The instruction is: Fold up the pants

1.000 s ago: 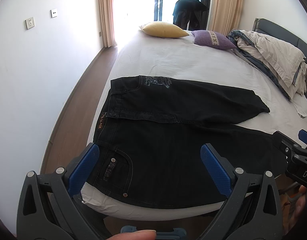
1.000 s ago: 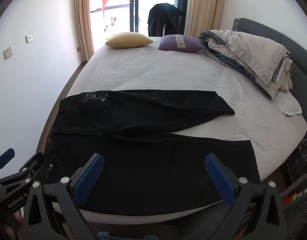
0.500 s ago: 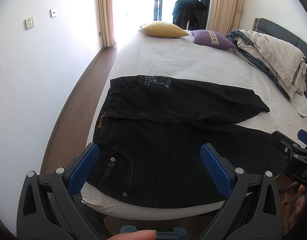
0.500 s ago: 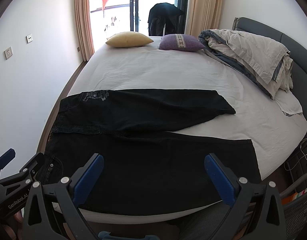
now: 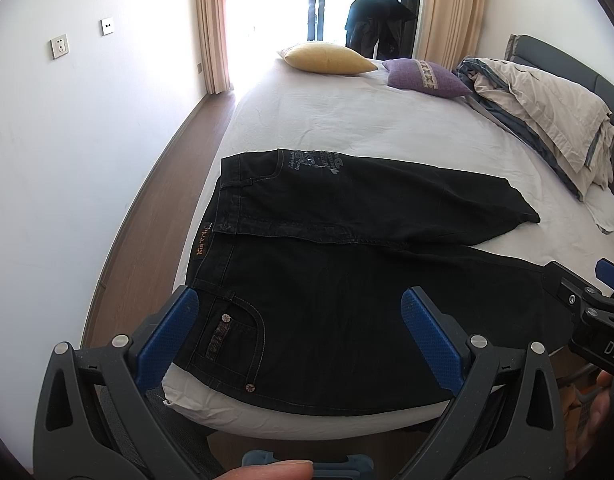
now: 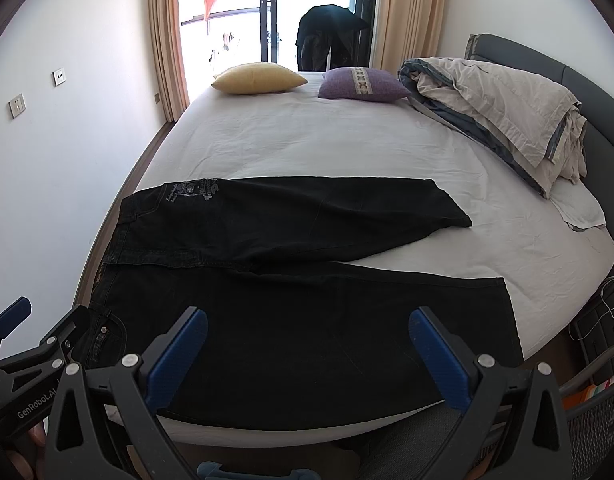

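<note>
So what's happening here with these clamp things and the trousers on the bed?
A person is holding a two-finger gripper in each hand and is about to fold the black pants, which lie spread flat near the edge of the bed, legs apart. The left gripper hovers open by the waistband and pocket end; the right gripper hovers open over the nearer leg. Neither has hold of the fabric, so no fold is made yet.

A home bedroom: wide bed (image 6: 347,140), cushions (image 6: 259,78) at its far edge, curtained balcony door (image 6: 275,8) beyond it.
</note>
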